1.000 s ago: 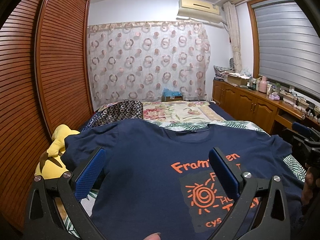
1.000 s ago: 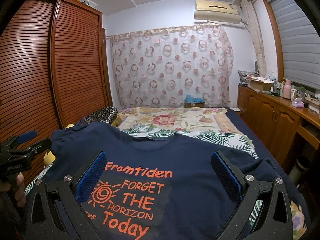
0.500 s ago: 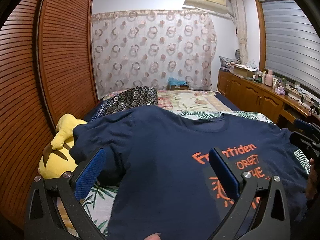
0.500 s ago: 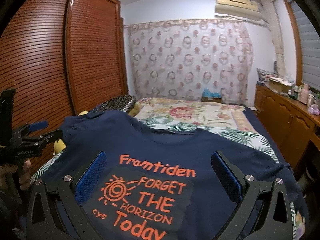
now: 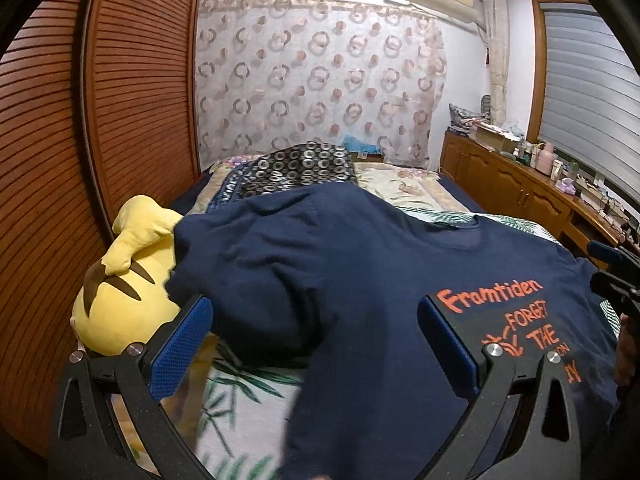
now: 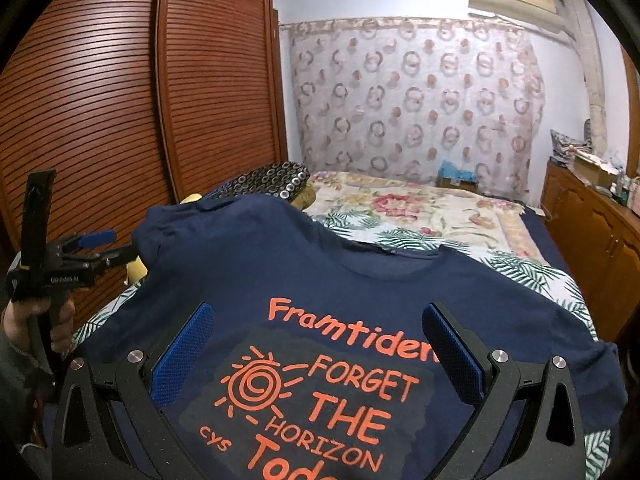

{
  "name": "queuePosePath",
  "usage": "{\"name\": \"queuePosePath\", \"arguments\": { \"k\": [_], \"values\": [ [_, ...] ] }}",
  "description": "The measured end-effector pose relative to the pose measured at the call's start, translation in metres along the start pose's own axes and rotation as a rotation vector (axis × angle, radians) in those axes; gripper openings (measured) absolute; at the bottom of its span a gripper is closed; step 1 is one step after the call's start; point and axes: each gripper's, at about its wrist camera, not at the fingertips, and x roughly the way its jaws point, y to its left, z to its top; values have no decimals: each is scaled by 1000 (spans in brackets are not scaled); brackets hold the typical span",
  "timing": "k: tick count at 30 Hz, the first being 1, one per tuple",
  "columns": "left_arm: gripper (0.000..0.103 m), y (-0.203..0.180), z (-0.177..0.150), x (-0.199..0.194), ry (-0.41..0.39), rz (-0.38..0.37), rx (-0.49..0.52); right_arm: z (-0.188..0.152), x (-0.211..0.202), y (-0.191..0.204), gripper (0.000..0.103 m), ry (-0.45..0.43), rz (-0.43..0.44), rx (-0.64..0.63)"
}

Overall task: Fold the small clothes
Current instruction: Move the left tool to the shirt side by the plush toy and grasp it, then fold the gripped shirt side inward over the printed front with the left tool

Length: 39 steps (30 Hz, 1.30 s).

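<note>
Spread flat across a leaf-print bedspread [image 5: 236,400]: navy knit T-shirt [image 5: 360,280], orange rubbery lettering up, one sleeve draped over a plump yellow plush toy [image 5: 116,304]. Left gripper [image 5: 314,344] and right gripper [image 6: 318,356] both gaping wide, ribbed blue pads [image 6: 182,354] empty, above the shirt.

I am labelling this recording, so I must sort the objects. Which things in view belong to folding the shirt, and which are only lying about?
Part of the job:
navy T-shirt, spread print side up
left gripper, open
right gripper, open
bed, the work surface

Just lying about:
yellow plush toy, partly under the shirt's sleeve
ring-patterned cushion
items on the wooden cabinet
</note>
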Motion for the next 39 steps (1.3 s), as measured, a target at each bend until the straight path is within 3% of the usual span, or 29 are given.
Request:
{"name": "queuePosePath", "arguments": {
  "k": [2,7,12,17,20,22,24,32,39],
  "values": [
    [99,13,4,3,-2,-7,-15,3,5,-1,103,7,7,-12],
    [73,49,13,21,29,-13,-90,9,22,-4,103,15,24,-23],
    [53,71,16,39,59,-5,-141,8,32,-6,103,19,38,-6],
    [43,83,15,55,88,42,-137,9,36,-2,103,23,39,-8],
    [32,82,14,59,98,55,-109,8,34,2,103,20,39,-13],
    [17,80,14,60,100,55,-88,7,33,3,103,19,38,-13],
    [11,77,15,57,85,63,-67,5,33,3,103,18,37,-10],
    [7,64,35,30,-1,35,-40,3,29,-1,103,12,22,11],
    [7,31,65,15,-62,-42,3,3,27,-3,103,0,7,26]
  ]
}}
